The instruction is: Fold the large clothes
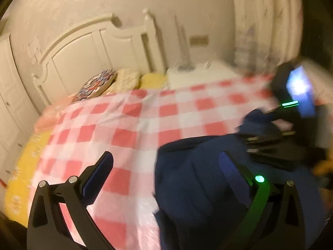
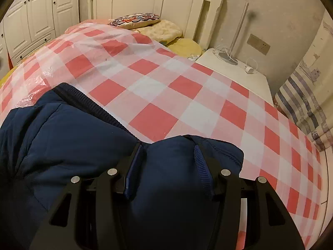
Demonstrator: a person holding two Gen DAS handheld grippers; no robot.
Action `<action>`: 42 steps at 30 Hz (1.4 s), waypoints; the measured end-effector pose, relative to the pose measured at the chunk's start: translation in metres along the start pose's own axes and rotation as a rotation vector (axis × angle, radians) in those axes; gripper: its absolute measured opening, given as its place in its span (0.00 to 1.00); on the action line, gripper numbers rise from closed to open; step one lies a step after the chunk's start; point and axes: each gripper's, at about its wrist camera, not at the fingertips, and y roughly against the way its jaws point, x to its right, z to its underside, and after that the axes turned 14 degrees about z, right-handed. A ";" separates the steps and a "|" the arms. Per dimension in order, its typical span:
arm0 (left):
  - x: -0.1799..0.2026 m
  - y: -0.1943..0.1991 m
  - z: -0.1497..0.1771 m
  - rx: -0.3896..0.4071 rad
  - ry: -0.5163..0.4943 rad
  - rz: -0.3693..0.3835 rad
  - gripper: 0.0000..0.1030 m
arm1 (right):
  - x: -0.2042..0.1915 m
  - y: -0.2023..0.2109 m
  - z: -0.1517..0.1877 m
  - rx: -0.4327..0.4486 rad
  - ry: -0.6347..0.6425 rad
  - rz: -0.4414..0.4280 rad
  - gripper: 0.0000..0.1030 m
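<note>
A dark navy padded jacket (image 2: pixel 68 133) lies bunched on a bed covered by a red-and-white checked sheet (image 2: pixel 158 87). My right gripper (image 2: pixel 168 152) is shut on a thick fold of the jacket, which bulges between its two fingers. In the blurred left wrist view the jacket (image 1: pixel 199 179) lies at the lower right. My left gripper (image 1: pixel 166 162) is open wide; its left finger hangs over the checked sheet (image 1: pixel 145 120) and its right finger over the jacket. The right gripper's body (image 1: pixel 291 112), with a lit screen, shows at the far right.
A white headboard (image 2: pixel 145 2) and several pillows (image 2: pixel 158 29) stand at the bed's far end. A white nightstand (image 2: pixel 239 73) with a lamp and cables sits at the right. White wardrobes (image 2: pixel 31 18) line the left wall. A striped curtain (image 2: pixel 303 95) hangs at the far right.
</note>
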 end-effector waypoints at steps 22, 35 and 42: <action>-0.086 0.015 0.074 -0.059 0.412 0.450 0.98 | 0.081 0.070 0.080 0.018 -0.370 -0.303 0.89; -0.064 0.020 0.163 -0.122 0.652 0.817 0.98 | 0.050 0.094 0.186 -0.101 -0.470 -0.698 0.94; -0.052 0.022 0.171 -0.079 0.646 0.903 0.97 | 0.041 0.080 0.191 -0.142 -0.524 -0.781 0.96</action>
